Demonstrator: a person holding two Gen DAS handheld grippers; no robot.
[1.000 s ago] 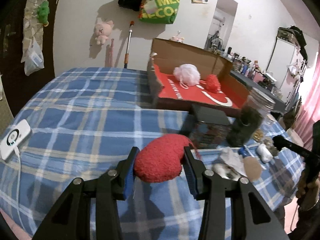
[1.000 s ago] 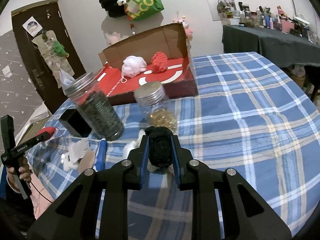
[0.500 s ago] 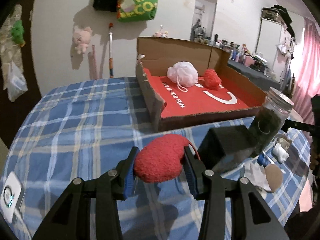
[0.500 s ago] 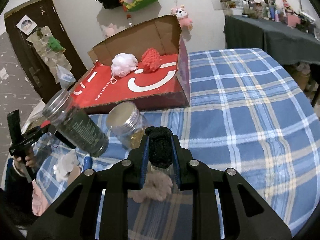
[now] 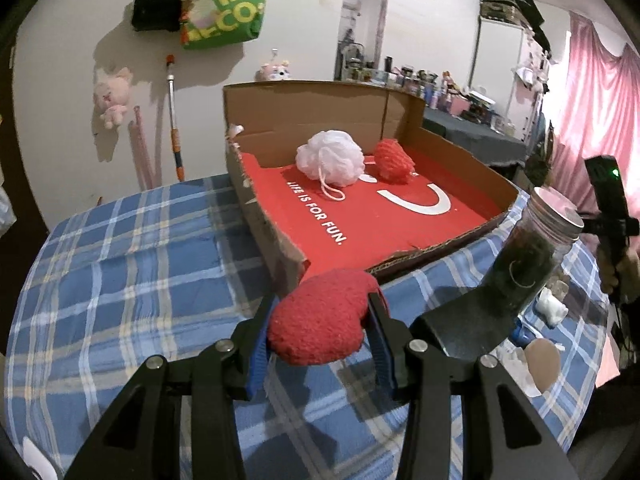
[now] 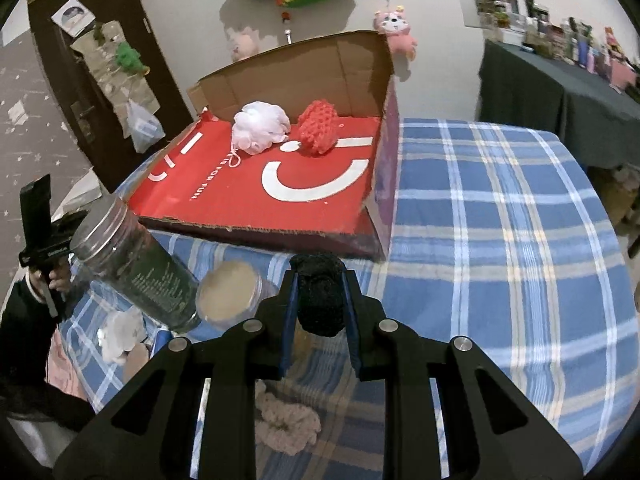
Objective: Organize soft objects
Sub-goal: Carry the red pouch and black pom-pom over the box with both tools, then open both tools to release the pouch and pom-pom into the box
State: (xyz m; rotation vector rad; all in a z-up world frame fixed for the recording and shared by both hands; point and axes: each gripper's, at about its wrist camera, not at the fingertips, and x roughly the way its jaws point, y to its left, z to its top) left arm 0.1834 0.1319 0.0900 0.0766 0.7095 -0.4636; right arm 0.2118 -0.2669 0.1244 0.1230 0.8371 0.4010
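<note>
- left gripper [image 5: 322, 330] is clamped on the red heart cushion [image 5: 320, 316], carried clear of the checked tablecloth [image 5: 132, 288], right at the near corner of the cardboard box [image 5: 280, 256].
- right gripper [image 6: 320, 304] is squeezed tight on the black fuzzy ball [image 6: 321, 300], also in the air, just short of the box's near edge.
- already in the box, by its back wall: the white mesh pouf [image 5: 331, 157] and the red knitted piece [image 5: 394, 160], side by side.
- risk one, as i read it: the cushion sits low against that torn box corner. push forward without lifting and it could catch the wall and shove the whole box.
- risk two: the tall dark jar [image 6: 136, 264] and the small capped jar [image 6: 231, 294] stand close on the right gripper's left. a sideways swing could knock the tall one over.
- risk three: both loads heading for the same box, so the two tools could crowd each other over the opening.
- the beige scrunchie [image 6: 288, 420] lies under the right gripper, not yet collected.
- against half a second ago: both views show the box larger and nearer, the cushion now overlapping its corner, and the grips on both items look unchanged.
</note>
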